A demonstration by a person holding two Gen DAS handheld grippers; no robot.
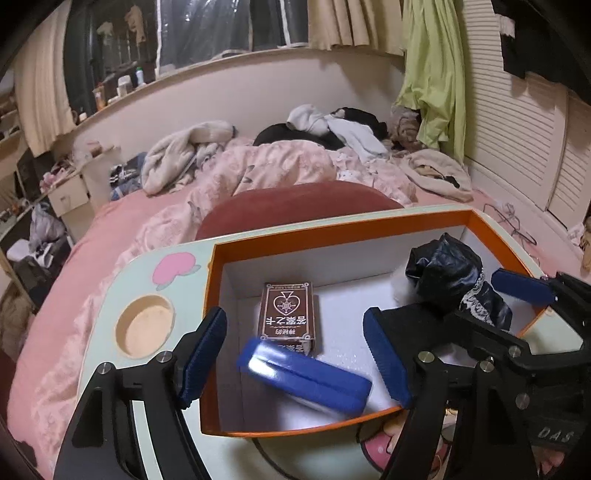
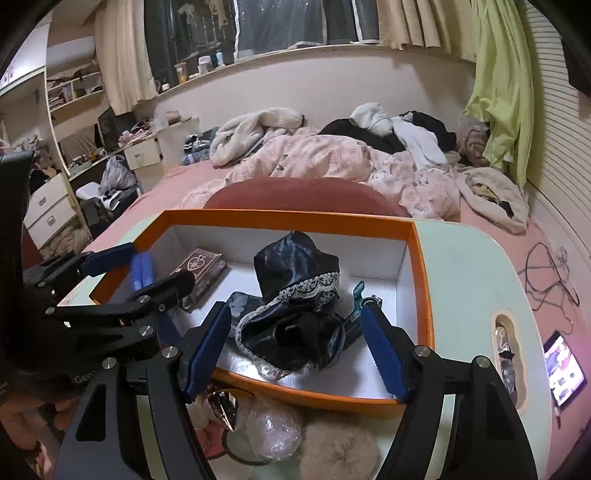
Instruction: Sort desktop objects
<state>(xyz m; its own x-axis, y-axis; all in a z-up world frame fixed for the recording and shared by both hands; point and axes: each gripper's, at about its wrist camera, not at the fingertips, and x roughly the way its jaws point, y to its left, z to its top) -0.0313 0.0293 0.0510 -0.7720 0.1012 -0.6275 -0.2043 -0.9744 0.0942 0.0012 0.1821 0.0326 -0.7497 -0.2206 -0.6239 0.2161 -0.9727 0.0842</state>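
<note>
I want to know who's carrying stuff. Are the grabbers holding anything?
No. The left gripper and right gripper are both open, holding nothing.

You are working in a bedroom under dim, warm indoor light, and the window [image 2: 295, 22] behind the bed shows dark glass. Cream curtains [image 2: 413, 22] hang along it, with a lime-green cloth [image 2: 498, 92] draped at the right end. Below the glass runs a long curved ledge [image 2: 258, 55] carrying a few bottles. The bed [image 1: 74, 266] has a pink sheet, a rumpled pale pink duvet [image 2: 332, 155] and loose clothes piled near the wall. To your right stand white louvred doors [image 1: 517, 140]. To your left you have white shelves [image 2: 70, 92] and a cluttered drawer unit [image 2: 48, 210].
</note>
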